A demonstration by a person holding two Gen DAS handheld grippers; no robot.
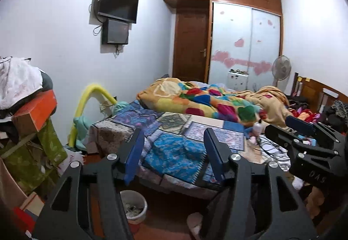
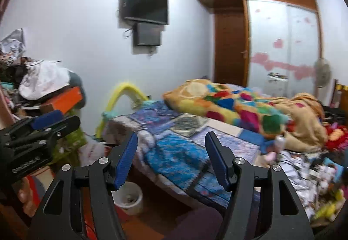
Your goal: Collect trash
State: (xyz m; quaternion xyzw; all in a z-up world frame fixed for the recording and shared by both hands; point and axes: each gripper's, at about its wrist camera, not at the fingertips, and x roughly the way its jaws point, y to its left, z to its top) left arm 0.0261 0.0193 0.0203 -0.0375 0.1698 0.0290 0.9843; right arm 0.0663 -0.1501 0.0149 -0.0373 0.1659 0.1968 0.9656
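A small white bin (image 1: 133, 207) holding some scraps stands on the floor by the foot of the bed, also visible in the right wrist view (image 2: 128, 197). My left gripper (image 1: 174, 153) hovers above it, aimed over the patchwork bedspread (image 1: 174, 150), open with nothing between its blue pads. My right gripper (image 2: 173, 159) is held beside it at the same height, likewise open and holding nothing. Each gripper shows in the other's view: the right one (image 1: 289, 131) and the left one (image 2: 63, 122). Small clutter (image 2: 315, 174) and a white bottle (image 1: 258, 125) lie on the bed's right side.
A pile of clothes and boxes with an orange box (image 1: 37, 113) rises at the left. A yellow foam tube (image 1: 87, 98) leans by the wall. A colourful blanket (image 1: 206, 103) is bunched on the bed. Beyond are a wall TV (image 1: 117, 0), a fan (image 1: 280, 68) and a wardrobe.
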